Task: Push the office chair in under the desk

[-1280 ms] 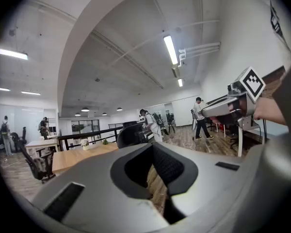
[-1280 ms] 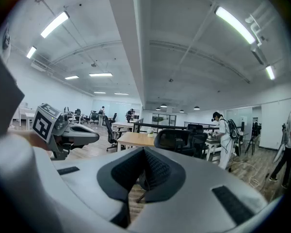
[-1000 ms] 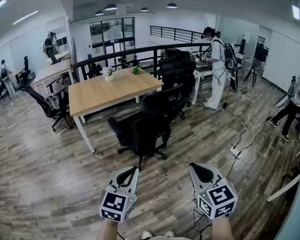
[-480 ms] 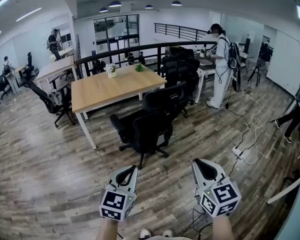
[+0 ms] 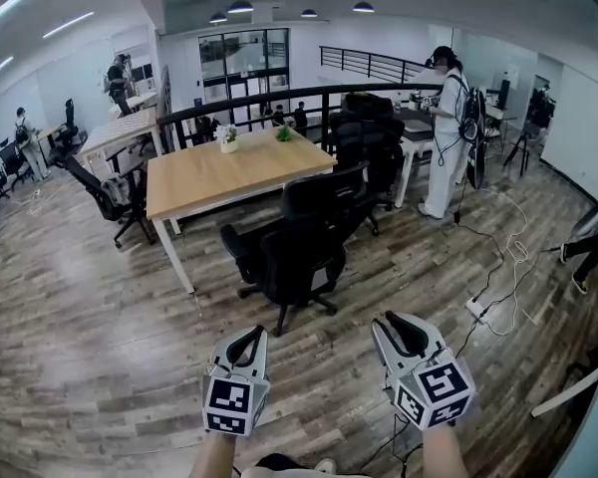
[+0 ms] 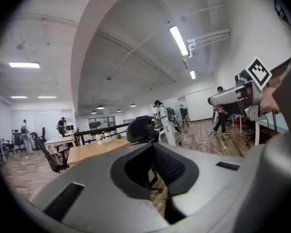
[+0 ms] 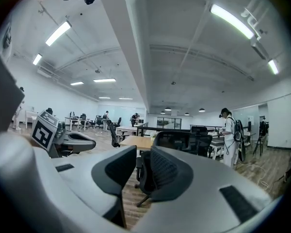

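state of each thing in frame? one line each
left gripper: shut, empty
right gripper: open, jaws have just been opening, nothing between them
near chair: out on the floor off the desk's corner, not pushed in, no gripper on it
desk: two small plants upright at its far end

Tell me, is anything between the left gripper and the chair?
Nothing visible is. Only bare wood floor lies between the left gripper and the chair, which stands at the near edge of the desk.
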The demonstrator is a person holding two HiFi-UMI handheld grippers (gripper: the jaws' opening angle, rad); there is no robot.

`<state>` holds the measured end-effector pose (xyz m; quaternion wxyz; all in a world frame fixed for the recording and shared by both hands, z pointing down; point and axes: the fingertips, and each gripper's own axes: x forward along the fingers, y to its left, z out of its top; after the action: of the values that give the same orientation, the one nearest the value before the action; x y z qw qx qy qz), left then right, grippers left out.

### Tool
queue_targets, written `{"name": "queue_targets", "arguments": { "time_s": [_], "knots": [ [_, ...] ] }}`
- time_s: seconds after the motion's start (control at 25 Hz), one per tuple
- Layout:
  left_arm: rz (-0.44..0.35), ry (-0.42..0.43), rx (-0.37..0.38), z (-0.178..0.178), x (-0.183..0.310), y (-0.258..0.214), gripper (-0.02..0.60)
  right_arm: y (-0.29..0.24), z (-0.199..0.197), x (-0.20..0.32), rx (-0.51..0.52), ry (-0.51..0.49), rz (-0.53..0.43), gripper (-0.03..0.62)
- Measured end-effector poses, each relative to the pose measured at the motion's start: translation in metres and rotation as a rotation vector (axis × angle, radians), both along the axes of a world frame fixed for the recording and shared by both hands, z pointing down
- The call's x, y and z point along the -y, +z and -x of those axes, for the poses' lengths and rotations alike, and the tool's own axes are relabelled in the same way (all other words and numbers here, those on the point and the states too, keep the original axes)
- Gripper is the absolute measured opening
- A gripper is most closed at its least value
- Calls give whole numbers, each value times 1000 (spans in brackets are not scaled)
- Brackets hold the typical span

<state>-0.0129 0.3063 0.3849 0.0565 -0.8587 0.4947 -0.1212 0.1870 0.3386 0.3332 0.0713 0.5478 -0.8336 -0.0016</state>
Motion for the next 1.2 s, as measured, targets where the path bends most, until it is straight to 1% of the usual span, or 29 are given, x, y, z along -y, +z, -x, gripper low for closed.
{"name": "queue_targets", "arguments": {
  "time_s": [0.04,0.08,0.12,0.24,0.32,0.4,0.44,0.48,0.56,0.6,0.64,0.96,1.2],
  "knots": [
    [-9,-25,7,-1,1,2,21,2,-3,2,-3,-4,0,114],
    [-14,-46,16,-1,2,4,48,4,-6,4,-5,-9,1,118],
    [-14,-62,21,-2,3,6,57,6,-8,6,-7,-14,3,118],
    [13,-90,-1,-2,11,15,137,9,-11,12,-7,-30,8,126],
    [23,-102,-7,-4,19,21,154,10,-14,18,-10,-36,11,126],
    [12,-114,24,-6,29,27,164,12,-17,27,-9,-41,14,126],
    [6,-118,45,-7,35,30,182,13,-18,32,-7,-46,18,126],
    [4,-122,58,-8,41,34,204,15,-18,37,-8,-51,23,141],
    [4,-134,53,-6,55,38,230,18,-18,49,-26,-60,31,182],
    [3,-143,43,-5,64,40,235,21,-19,56,-37,-61,33,208],
    [3,-150,35,-3,74,43,244,25,-20,64,-45,-60,35,218],
    [-4,-173,28,2,166,65,270,48,-28,140,-48,-36,58,218],
    [45,-173,22,5,241,90,269,56,-27,199,-57,-23,83,218]
  ]
}}
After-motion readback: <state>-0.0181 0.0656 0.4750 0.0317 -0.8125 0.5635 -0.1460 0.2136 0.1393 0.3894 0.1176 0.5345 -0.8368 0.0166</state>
